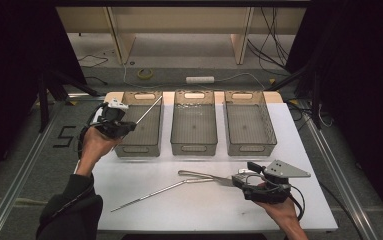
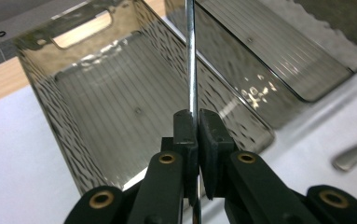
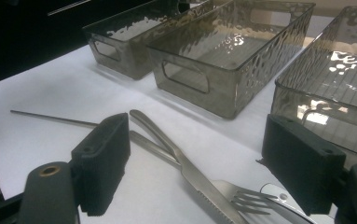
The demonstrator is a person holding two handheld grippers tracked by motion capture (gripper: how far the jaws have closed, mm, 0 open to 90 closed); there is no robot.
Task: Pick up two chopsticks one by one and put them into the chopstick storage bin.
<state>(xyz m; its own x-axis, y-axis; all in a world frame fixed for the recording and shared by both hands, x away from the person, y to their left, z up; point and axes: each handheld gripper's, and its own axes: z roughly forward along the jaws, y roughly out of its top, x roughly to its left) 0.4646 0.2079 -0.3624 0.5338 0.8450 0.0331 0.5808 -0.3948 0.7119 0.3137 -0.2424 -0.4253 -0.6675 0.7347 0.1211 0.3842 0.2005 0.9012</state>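
My left gripper (image 1: 128, 125) (image 2: 195, 115) is shut on a thin metal rod (image 1: 150, 109) (image 2: 191, 65). The rod points up and over the left clear grey bin (image 1: 138, 150) (image 2: 50, 107), which looks empty inside. My right gripper (image 1: 239, 179) (image 3: 195, 136) stands open low over the white table, with a knife (image 1: 206, 177) (image 3: 203, 184) and a fork (image 3: 247, 199) lying crossed between and below its jaws. A second thin rod (image 1: 146, 196) (image 3: 50, 118) lies on the table to the left of the cutlery.
A middle bin (image 1: 194, 148) (image 3: 199, 81) and a right bin (image 1: 251, 148) (image 3: 306, 100) stand in a row beside the left one, both looking empty. The white table (image 1: 204, 210) ends close behind the bins. Cables lie on the floor beyond.
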